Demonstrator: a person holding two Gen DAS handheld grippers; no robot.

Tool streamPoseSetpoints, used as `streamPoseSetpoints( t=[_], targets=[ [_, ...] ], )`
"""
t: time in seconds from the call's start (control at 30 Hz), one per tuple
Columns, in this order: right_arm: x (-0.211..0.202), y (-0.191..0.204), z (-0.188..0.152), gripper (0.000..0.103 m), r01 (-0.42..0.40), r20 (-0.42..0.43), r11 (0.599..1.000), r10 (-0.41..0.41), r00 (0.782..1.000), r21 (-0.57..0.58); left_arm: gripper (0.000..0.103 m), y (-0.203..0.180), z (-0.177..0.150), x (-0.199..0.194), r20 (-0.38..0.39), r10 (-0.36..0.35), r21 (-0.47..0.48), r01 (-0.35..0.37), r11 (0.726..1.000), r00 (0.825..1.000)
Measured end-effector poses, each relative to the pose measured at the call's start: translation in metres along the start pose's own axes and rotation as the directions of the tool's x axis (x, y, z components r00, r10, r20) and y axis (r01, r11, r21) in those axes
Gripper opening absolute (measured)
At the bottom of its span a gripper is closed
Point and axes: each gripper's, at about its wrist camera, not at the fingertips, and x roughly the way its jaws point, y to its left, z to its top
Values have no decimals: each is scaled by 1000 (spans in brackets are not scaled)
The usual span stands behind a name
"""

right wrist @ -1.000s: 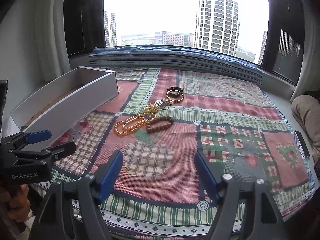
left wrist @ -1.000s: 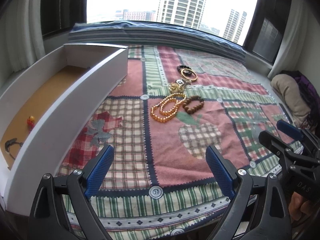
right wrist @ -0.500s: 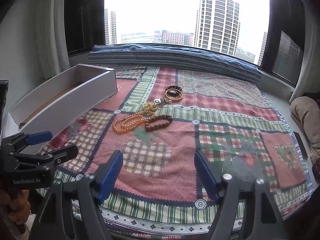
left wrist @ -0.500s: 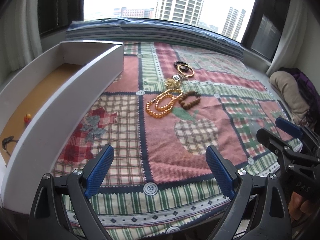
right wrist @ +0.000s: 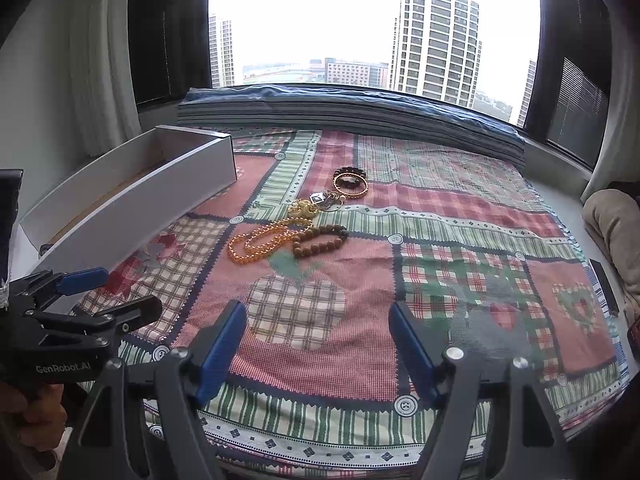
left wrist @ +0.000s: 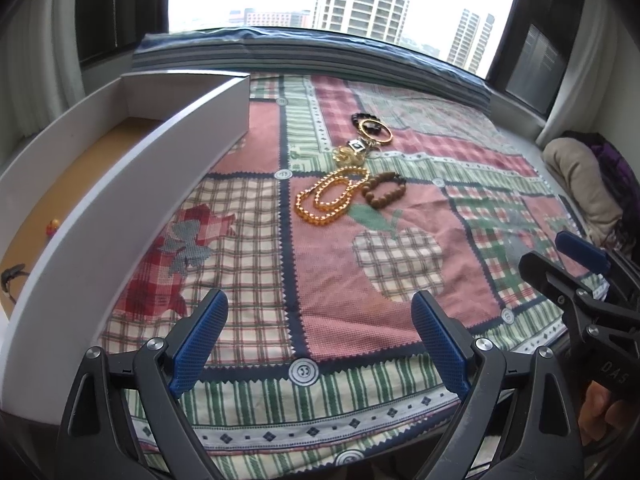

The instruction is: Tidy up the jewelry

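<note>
Curtains [right wrist: 100, 92] hang pale at my far left, beside a dark window frame. Just right of them a long white tray [left wrist: 132, 184] with a brown floor lies on the left edge of the bed; I see a small red-and-yellow bit [left wrist: 52, 226] and a dark piece [left wrist: 12, 274] inside it. The bed wears a patchwork quilt [right wrist: 460, 208] of red, green and cream checks with an apple patch. My left claw [left wrist: 320, 340] hovers over the quilt's near edge, spread wide with nothing between its blue pads. Near mid-quilt, well ahead of both claws, the jewelry sits in a loose cluster: an amber bead necklace [left wrist: 330, 196], just beside it a brown wooden bead bracelet [left wrist: 384, 192], then a gold charm [left wrist: 352, 152], and farthest a gold bangle [left wrist: 374, 130] on a dark bead bracelet. My right claw [right wrist: 316, 340] is likewise spread and empty. Folded blue bedding [right wrist: 360, 108] lines the window [right wrist: 360, 20], with tower blocks outside. At far right a beige cushion [right wrist: 612, 220] rests off the quilt.
</note>
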Motion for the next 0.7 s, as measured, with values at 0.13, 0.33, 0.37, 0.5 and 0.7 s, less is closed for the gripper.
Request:
streamPoseSetpoints(
  t=[0.13,0.33,0.37,0.5,0.7],
  targets=[
    [1,0,0,75,0,-3,1000,0,1000,1,94,1,1,2,-4,2,-5,-2,1000,1000],
    [4,-4,-2,75,-2,-11,1000,2,1000,11,94,0,1,7,-20,3,-4,-3,1000,1000],
    [4,-5,-2,75,-1,-9,1000,1,1000,16,94,0,1,7,-24,1,-4,-1,1000,1000],
    [6,-13,-6,75,5,-14,999,-5,1000,35,94,0,1,10,-31,9,0,-9,1000,999],
    [14,-19,-8,75,2,-33,999,0,999,53,94,7,7,21,-55,7,-17,-8,1000,998]
  ],
)
